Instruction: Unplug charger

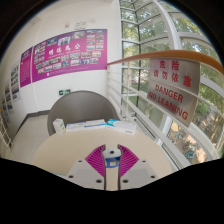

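My gripper points out into a room, with nothing close beneath it. A small white charger with a blue part sits between the magenta pads, and both pads appear to press on its sides. No socket or cable shows near the charger. The cream finger bodies hide whatever lies below it.
A wall with purple posters stands far ahead. To the right is a glass wall with a red "DANGER" warning strip. A grey curved structure and a low counter holding small items lie beyond the fingers.
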Motion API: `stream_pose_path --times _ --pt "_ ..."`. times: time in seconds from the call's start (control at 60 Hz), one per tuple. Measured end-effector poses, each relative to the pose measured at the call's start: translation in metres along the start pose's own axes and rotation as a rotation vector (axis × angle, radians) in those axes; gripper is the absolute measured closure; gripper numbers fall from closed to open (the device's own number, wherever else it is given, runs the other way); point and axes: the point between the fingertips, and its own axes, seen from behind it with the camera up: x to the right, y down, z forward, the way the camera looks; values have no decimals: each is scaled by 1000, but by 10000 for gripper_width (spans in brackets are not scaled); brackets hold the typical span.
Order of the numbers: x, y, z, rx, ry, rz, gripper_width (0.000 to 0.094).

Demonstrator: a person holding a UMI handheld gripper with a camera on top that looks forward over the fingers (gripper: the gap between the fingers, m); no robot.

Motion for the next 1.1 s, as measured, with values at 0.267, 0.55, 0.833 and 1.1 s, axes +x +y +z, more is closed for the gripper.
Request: stream_pose_path --times 0.267,0.55,0.833,1.1 --pt "48 100 29 -161 -19 -9 672" --pt "59 90 18 -155 -44 -60 173" --pt "65 54 -79 -99 -15 -84 79" --pt "61 48 -234 -76 32 -94 81"
